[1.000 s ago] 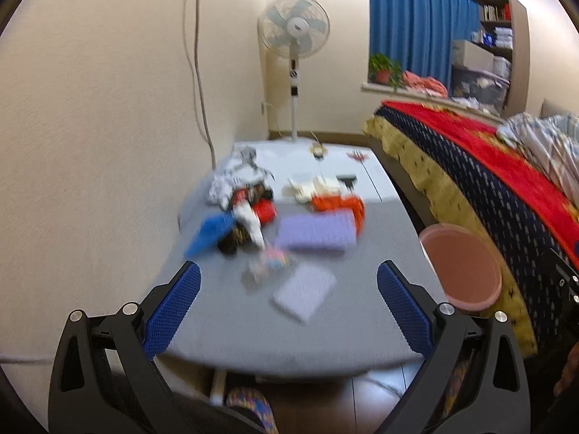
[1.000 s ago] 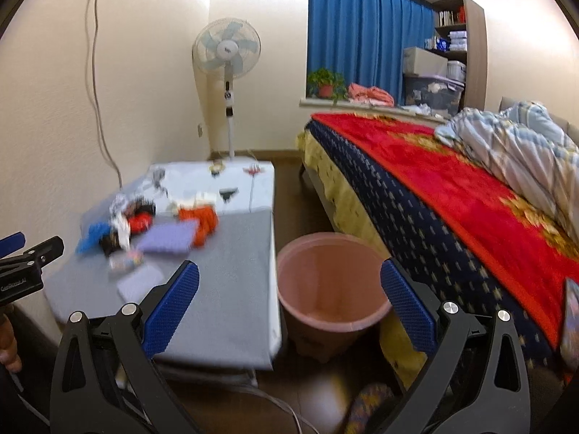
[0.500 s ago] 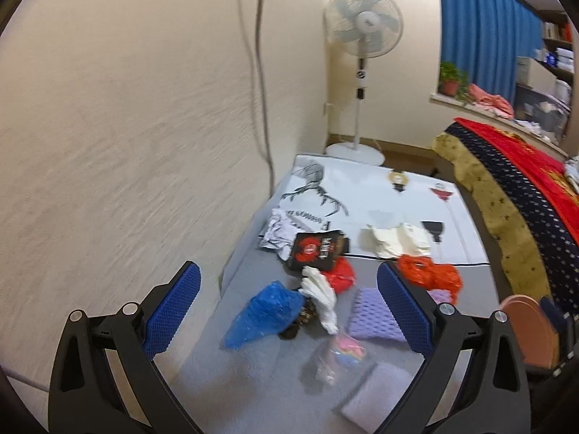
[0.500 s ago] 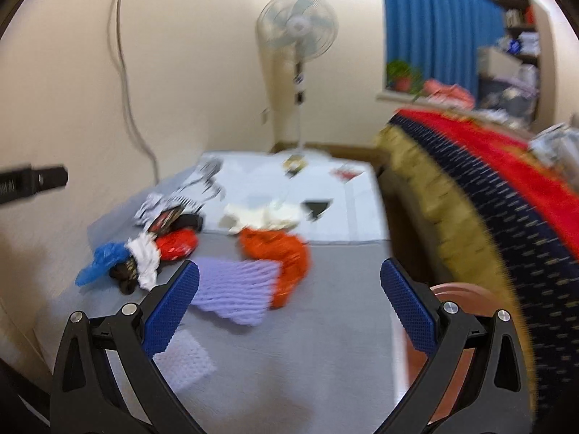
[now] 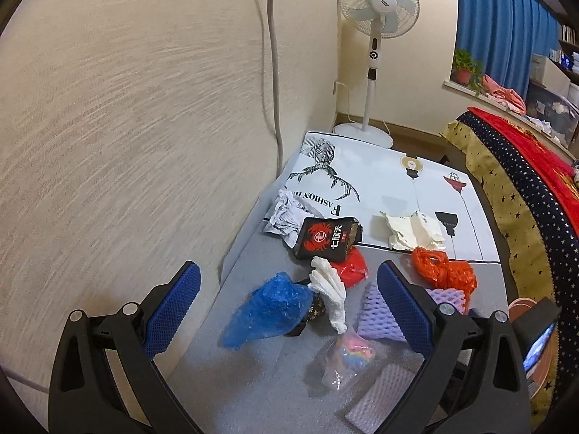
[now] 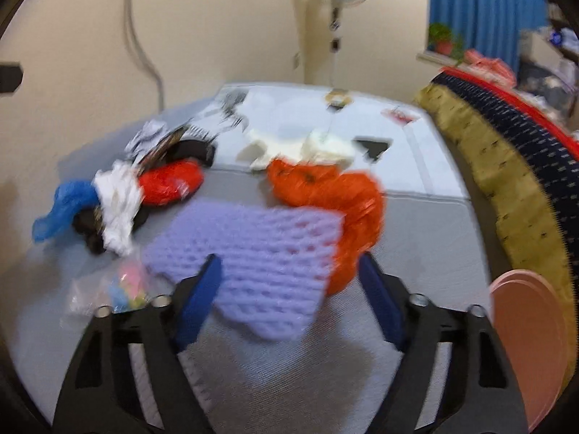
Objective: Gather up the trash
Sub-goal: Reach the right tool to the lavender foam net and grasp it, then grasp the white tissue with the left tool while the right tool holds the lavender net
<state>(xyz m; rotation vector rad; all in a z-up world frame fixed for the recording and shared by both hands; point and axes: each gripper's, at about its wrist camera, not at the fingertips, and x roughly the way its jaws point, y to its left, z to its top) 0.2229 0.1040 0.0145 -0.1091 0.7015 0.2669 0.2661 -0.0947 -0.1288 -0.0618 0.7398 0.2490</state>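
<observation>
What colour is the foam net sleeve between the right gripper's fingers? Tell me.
Pale purple foam net sleeve; clearest in the right wrist view.

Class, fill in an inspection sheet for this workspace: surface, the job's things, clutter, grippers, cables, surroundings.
Surface: grey table, printed white sheet at far end.
Job's things: purple foam net, orange bag, blue bag, black packet, pink bucket beside table.
Clutter: nothing seen.
Grippers: left gripper open, empty; right gripper has just been closing, net between its jaws, not gripped.
Cables: grey cable down wall.
Surroundings: fan, bed, blue curtain.
</observation>
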